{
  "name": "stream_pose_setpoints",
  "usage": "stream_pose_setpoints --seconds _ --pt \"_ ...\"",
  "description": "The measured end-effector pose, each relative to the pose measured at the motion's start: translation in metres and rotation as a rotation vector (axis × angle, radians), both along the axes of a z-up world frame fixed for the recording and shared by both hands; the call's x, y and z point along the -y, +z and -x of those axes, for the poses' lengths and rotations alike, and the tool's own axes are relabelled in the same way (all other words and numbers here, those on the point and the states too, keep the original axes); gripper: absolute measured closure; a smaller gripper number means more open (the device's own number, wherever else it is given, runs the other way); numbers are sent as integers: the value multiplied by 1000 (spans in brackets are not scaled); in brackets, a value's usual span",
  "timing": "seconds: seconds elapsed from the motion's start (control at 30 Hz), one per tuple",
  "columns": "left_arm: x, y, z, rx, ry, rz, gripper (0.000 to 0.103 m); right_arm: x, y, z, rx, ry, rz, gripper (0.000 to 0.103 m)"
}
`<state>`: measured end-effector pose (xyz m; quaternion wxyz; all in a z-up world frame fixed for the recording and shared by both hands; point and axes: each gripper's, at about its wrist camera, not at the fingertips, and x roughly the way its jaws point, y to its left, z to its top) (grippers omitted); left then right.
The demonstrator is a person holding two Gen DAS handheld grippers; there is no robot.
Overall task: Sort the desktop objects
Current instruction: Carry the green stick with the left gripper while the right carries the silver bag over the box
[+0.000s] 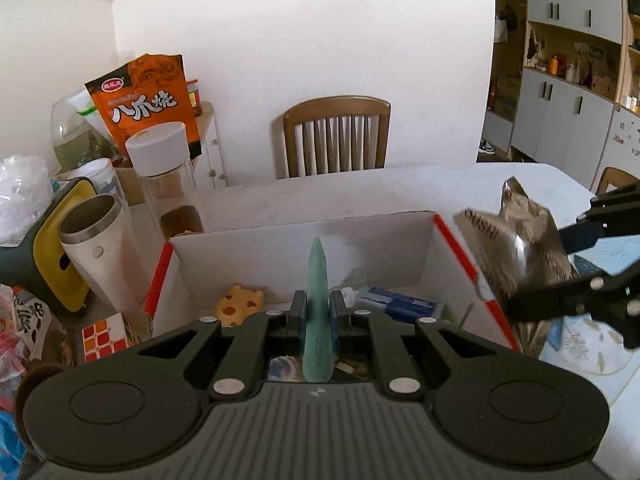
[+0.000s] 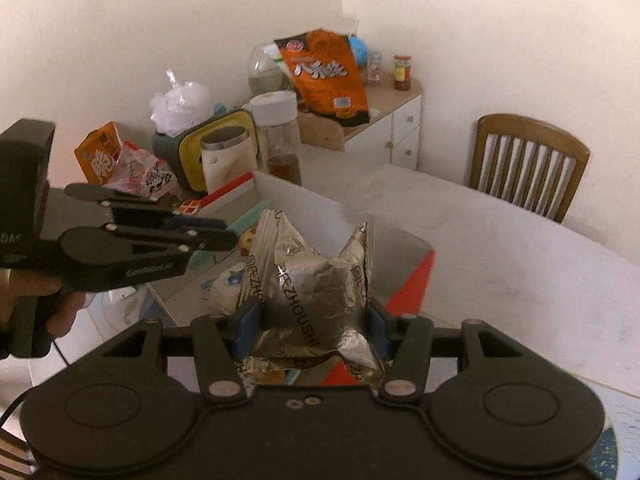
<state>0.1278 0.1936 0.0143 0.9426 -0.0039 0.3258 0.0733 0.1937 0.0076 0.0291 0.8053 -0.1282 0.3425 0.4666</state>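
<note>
The left gripper [image 1: 318, 316] is clamped on a green tube [image 1: 319, 304] held above the open cardboard box [image 1: 304, 236]. The tube's long axis runs along the fingers, tapered end pointing away toward the box's far wall. The right gripper [image 2: 312, 326] is closed on a crumpled silver foil packet [image 2: 316, 280] at the box's right edge. A cheese-shaped toy [image 1: 238, 304] and a blue-white packet [image 1: 400, 304] lie inside. A steel tumbler [image 1: 100, 252], a capped jar [image 1: 168, 176] and a puzzle cube [image 1: 105, 338] crowd the counter [image 1: 360, 196] left of the box.

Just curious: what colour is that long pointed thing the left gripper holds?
Pale green; the pointed stick shows best in the left wrist view, clamped in the left gripper.
</note>
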Motion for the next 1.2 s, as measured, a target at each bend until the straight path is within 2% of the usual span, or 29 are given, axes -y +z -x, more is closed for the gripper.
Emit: stream_pose_setpoints --seconds 0.3,0.7,1.2 --pt "-30 -17 -34 -79 -19 45 93 -37 -14 -7 -36 15 49 48" --pt "-48 -42 -70 -183 -44 84 93 -68 -42 -2 -48 57 143 48" --pt "-54 -62 -102 -304 -69 114 93 -83 -66 13 2 105 225 48"
